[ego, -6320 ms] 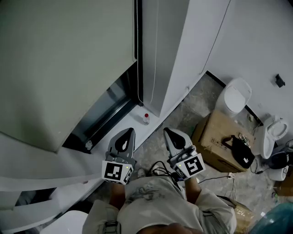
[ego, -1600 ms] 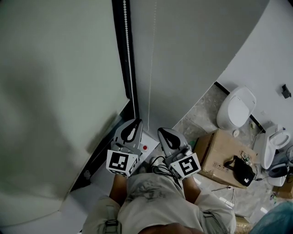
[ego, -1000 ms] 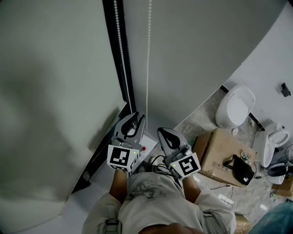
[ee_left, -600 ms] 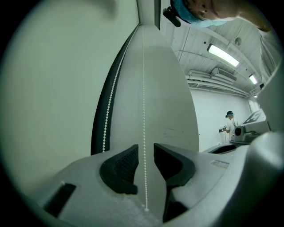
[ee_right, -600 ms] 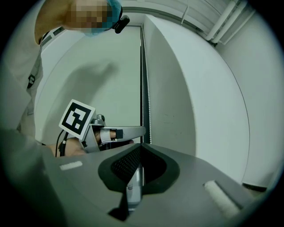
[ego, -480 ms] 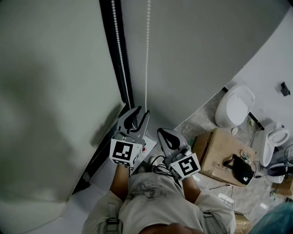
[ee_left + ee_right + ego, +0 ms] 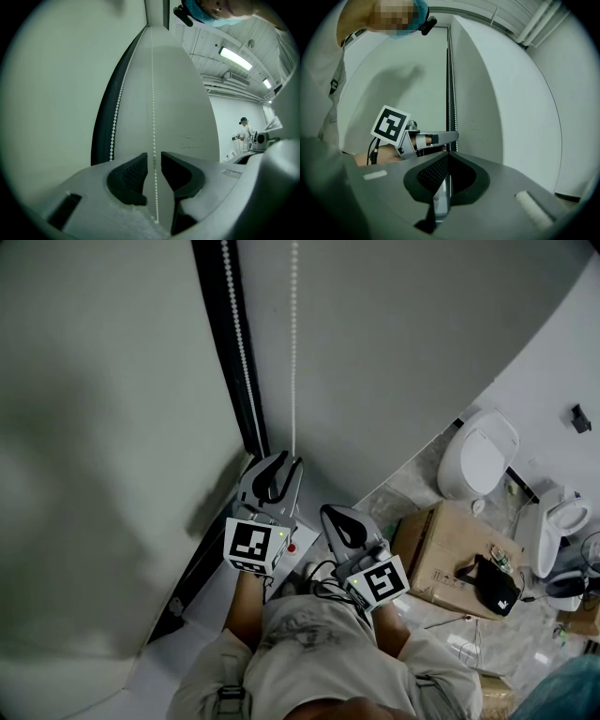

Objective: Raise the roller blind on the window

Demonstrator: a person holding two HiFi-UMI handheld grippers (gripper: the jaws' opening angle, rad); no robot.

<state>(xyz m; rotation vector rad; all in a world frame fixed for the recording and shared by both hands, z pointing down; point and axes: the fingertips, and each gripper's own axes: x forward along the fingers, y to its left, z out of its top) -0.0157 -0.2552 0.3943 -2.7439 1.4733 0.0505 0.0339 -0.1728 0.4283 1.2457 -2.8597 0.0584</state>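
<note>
While the blind (image 7: pixel 94 427) hangs low at left, the left tongs (image 7: pixel 153 161) stand slightly open around one chain (image 7: pixel 152 93) strand without gripping it, and the right tongs (image 7: pixel 446 157) rest closed and empty below, so all pulling seemingly remains to do.

The head view was dim and flat, with a broad, soft-edged shadow thrown forward across the roller blind (image 7: pixel 103 381) and straight lines bowing toward the frame's edges. Both gripper views were round fisheye pictures ringed in black. The left one caught a glaring strip light (image 7: pixel 236 58) at upper right, with the fingers (image 7: pixel 129 176) near the lens dark and slightly soft, and in the right one the wall (image 7: pixel 520 117) was brightest and a vague shadow lay on the blind at upper left.
</note>
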